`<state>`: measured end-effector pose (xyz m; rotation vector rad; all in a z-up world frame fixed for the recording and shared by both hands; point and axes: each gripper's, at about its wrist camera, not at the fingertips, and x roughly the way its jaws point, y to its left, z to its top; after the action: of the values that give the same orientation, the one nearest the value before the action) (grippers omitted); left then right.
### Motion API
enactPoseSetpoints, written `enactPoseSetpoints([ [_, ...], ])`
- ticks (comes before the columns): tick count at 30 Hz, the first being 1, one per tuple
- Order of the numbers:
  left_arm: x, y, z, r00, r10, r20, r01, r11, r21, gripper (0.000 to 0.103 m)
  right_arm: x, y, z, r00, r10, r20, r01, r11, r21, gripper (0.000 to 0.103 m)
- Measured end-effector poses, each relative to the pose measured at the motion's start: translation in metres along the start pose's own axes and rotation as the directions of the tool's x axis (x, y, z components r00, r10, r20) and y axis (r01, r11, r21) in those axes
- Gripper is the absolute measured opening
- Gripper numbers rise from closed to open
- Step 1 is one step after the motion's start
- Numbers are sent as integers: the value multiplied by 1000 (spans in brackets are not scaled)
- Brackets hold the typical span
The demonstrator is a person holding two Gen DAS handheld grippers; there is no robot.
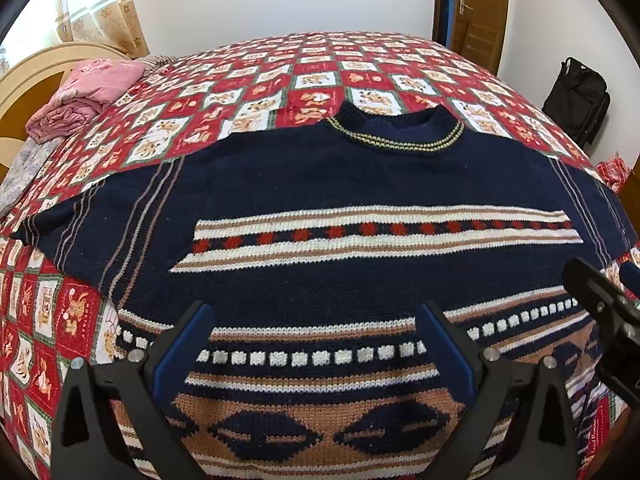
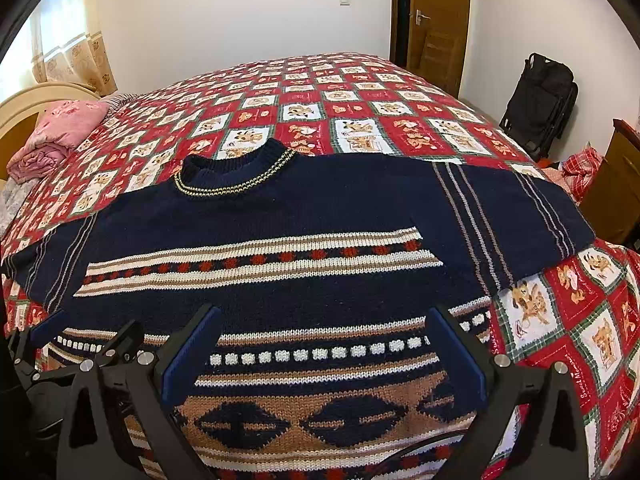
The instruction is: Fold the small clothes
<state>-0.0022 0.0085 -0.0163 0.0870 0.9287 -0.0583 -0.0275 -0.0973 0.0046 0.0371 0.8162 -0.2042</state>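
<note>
Navy knitted sweater point(image 1: 320, 184) lies flat on my red bedspread point(image 2: 400, 120), whose squares seem to read "Sweet Memories". Left gripper point(image 1: 316, 320) and right gripper point(image 2: 326, 324) hover, jaws spread, empty.

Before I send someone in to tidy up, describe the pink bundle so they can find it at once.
Start at the bed with its red-and-white checked quilt, and go to the end with the curved cream headboard. The folded pink blanket lies there on the quilt, plain soft pink, well apart from the navy patterned sweater.
</note>
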Motion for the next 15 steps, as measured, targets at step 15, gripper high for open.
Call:
enactPoseSetpoints([
  [15,1,0,0,1000,-2,0,2,1000,3,103,3,-4,0,1000,-9,-8,9,1000,7,102],
])
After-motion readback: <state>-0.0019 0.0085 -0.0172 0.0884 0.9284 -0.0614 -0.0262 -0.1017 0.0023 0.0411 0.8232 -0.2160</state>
